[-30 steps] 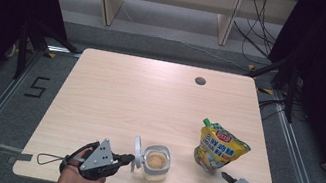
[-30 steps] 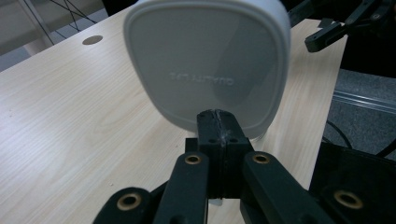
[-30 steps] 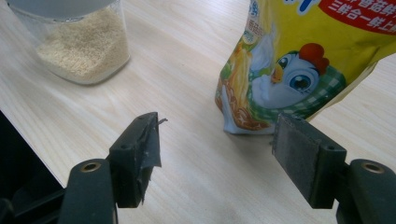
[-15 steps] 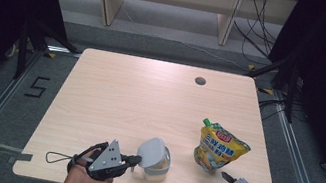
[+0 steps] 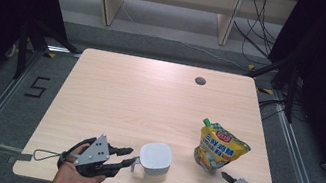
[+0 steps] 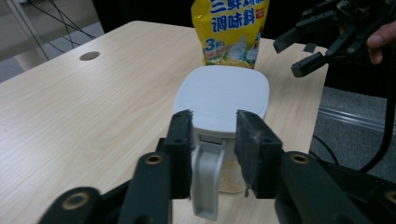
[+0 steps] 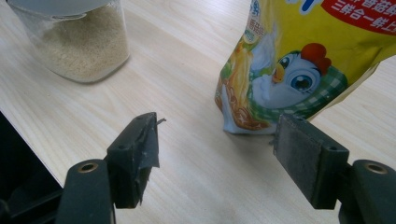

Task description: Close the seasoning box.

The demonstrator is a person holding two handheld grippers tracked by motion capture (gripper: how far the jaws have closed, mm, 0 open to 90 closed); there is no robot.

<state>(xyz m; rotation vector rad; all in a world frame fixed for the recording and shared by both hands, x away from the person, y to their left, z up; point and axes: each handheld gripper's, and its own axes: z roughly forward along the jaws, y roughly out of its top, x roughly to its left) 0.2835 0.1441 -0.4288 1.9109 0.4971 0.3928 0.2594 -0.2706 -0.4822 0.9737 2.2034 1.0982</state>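
High view: jar [image 5: 155, 159] upright, handle [image 5: 134, 164] pointing left.

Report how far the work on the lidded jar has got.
Done: the white hinged lid lies shut on the clear plastic jar of pale granules. In hand: the left gripper has just been opening its jaws, which flank the lid's rear tab, apparently without pressing. The right gripper hangs open near the yellow seasoning pouch. Left, probably: withdrawing from the jar; the pouch stands untouched.

Lidded clear jar [image 5: 155, 160] (upright, granule-filled)
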